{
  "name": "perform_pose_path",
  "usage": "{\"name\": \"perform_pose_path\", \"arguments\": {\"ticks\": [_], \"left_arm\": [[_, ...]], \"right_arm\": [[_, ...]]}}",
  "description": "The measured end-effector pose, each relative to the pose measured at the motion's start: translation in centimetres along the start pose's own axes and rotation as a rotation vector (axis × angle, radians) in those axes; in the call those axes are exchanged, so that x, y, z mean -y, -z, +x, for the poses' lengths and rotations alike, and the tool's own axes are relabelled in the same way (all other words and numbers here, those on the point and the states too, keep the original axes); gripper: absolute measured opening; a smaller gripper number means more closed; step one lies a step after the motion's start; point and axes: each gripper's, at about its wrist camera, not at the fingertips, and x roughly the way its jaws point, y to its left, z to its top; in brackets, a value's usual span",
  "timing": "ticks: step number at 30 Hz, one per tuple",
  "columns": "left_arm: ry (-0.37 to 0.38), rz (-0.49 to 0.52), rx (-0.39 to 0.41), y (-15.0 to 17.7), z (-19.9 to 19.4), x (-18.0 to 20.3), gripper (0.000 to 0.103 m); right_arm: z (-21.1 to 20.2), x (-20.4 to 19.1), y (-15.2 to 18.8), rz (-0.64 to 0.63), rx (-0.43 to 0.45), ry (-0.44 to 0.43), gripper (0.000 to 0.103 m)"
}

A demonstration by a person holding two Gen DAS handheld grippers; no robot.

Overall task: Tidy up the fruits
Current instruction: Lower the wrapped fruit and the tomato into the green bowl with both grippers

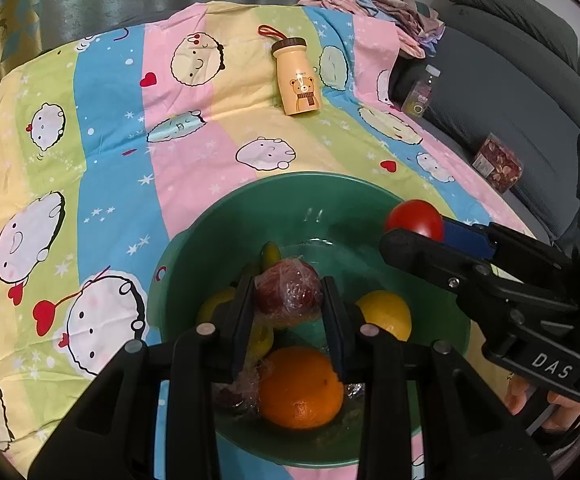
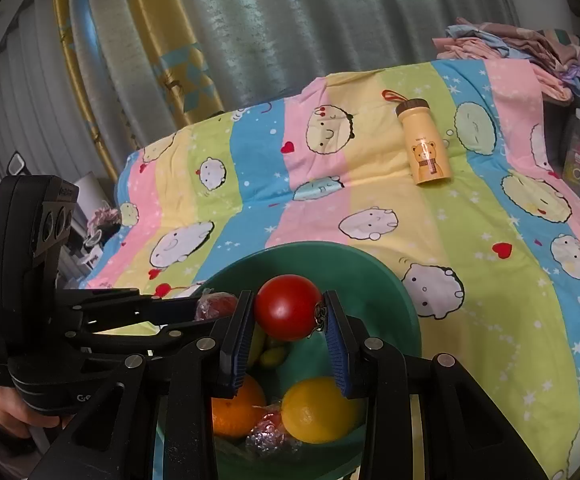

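A green bowl sits on the striped cartoon sheet. In it lie an orange, a yellow lemon, a green-yellow fruit and another plastic-wrapped fruit. My left gripper is shut on a plastic-wrapped red apple above the bowl. My right gripper is shut on a red tomato over the bowl's right rim.
A yellow bear bottle lies on the sheet beyond the bowl. Folded clothes pile at the back right. A clear bottle and a red box lie on the grey sofa at right.
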Motion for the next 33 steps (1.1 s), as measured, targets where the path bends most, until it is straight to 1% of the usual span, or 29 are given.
{"name": "perform_pose_path", "arguments": {"ticks": [18,33], "left_arm": [[-0.026,0.009,-0.041,0.08,0.63,0.36,0.032],[-0.037,0.02,-0.058,0.16,0.9,0.51,0.032]], "right_arm": [[0.18,-0.22,0.02,-0.013,-0.012,-0.005,0.036],[0.36,-0.38,0.22,-0.017,-0.024,-0.004,0.036]]}}
